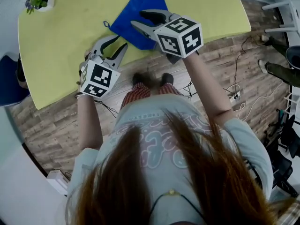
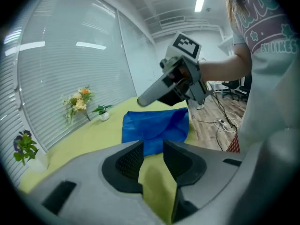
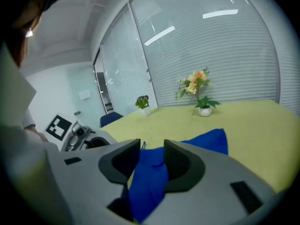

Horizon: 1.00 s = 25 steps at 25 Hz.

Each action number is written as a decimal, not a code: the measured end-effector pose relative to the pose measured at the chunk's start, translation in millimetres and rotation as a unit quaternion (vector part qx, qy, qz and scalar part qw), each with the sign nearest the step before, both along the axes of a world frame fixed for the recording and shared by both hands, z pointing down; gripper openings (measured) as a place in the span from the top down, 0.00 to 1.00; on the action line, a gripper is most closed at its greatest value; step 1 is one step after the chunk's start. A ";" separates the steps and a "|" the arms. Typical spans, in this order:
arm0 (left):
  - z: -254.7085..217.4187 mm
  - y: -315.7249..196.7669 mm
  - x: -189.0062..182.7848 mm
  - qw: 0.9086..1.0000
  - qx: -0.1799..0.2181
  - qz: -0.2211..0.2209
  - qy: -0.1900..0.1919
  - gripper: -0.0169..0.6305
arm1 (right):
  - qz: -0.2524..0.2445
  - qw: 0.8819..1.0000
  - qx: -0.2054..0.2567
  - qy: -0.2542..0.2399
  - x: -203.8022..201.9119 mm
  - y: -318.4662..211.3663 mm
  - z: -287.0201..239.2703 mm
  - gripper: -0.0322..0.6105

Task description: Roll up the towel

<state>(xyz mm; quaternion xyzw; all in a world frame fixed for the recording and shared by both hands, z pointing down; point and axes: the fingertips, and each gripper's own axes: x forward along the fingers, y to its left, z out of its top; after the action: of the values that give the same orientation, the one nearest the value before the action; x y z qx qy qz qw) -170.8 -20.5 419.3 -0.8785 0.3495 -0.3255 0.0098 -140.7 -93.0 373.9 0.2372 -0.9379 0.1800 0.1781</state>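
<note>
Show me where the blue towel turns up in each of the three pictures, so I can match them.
Head view: blue towel at top centre, by the table edge nearest the person.
Left gripper view: the towel in the centre, just beyond the jaws.
Right gripper view: the towel at lower centre, seen through the gap between the jaws and spreading right.
Shared landmark: the yellow-green table under it in all three views.

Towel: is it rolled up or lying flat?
Flat, not rolled: the towel lies spread on the table, with loose folds.
</note>
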 end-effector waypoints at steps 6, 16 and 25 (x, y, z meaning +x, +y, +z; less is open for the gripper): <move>-10.3 -33.1 -47.7 0.991 -0.003 -0.126 0.054 0.81 | 0.048 0.996 0.072 0.026 70.2 -8.4 -42.3 0.80; 38.1 -73.1 -53.8 0.958 -0.145 -0.245 0.023 0.72 | -0.080 0.977 0.073 0.185 73.8 56.7 54.2 0.75; 25.1 -65.8 -42.2 0.953 -0.143 -0.267 0.013 0.92 | -0.145 0.979 0.042 0.140 77.1 81.8 58.0 0.72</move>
<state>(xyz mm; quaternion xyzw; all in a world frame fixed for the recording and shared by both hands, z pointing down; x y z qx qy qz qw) -213.0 -86.3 444.4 -0.7495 0.5209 -0.3517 -0.2076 -63.6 -11.3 431.9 0.1293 -0.9347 0.0780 0.3218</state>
